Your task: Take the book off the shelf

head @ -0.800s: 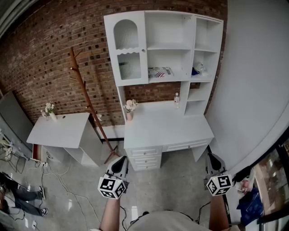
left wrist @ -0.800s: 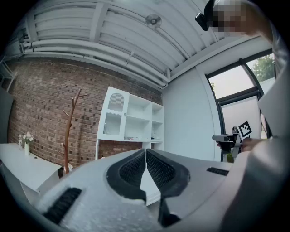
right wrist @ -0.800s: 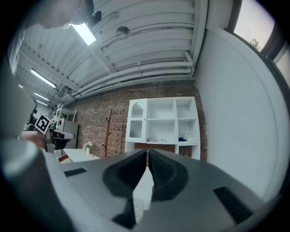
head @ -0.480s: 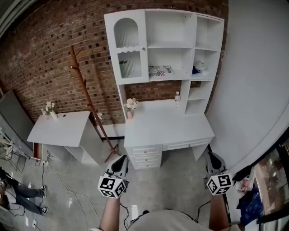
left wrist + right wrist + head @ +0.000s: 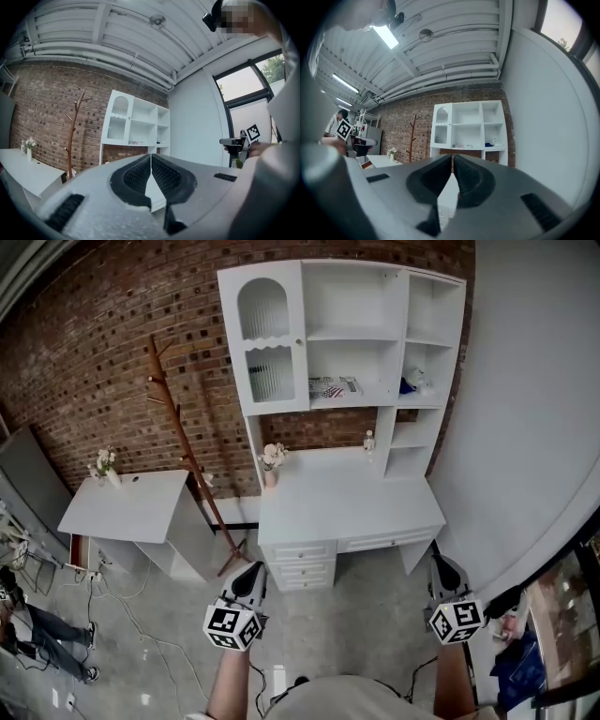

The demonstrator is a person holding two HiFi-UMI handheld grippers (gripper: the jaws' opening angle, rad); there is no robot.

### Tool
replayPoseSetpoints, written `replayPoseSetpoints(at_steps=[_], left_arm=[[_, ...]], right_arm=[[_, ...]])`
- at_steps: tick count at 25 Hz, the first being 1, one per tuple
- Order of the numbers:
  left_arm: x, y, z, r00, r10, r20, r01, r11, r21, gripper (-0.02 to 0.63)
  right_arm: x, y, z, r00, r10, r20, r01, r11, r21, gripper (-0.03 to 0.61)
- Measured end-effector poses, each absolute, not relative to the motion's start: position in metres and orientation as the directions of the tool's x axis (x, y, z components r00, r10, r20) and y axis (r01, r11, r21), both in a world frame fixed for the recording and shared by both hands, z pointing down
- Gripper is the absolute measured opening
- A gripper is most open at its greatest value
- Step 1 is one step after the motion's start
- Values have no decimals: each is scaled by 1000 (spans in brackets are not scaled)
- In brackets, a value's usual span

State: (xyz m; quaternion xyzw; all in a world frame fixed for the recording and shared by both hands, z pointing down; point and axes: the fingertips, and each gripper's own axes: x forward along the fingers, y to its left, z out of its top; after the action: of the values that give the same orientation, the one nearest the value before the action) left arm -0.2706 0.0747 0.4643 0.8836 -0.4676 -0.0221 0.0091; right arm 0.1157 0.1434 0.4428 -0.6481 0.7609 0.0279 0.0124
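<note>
Left gripper, right gripper unmoved, level

White shelf unit, book flat on middle shelf, desk below, flower vase, perhaps a bottle

A: Head view, position?
B: High above the person, facing forward and steeply down. Far from the shelf unit. The left tool and right tool sit low in frame.
A: Left gripper view, right gripper view?
B: Each is low and level, looking along its own jaws, well back from the unit. Each catches the other tool at its edge.
A: Shared?
B: Shelf unit, brick wall and coat stand, in all three views.
</note>
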Motion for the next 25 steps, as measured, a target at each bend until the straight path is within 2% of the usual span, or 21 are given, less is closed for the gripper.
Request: replayPoseSetpoints(at_steps=[25], left_arm=[[-206,109,486,488,-873,-1,-871,-487,58,26]], right_arm=[[175,143,460,-260,-966,-14,-965,259,53,37]])
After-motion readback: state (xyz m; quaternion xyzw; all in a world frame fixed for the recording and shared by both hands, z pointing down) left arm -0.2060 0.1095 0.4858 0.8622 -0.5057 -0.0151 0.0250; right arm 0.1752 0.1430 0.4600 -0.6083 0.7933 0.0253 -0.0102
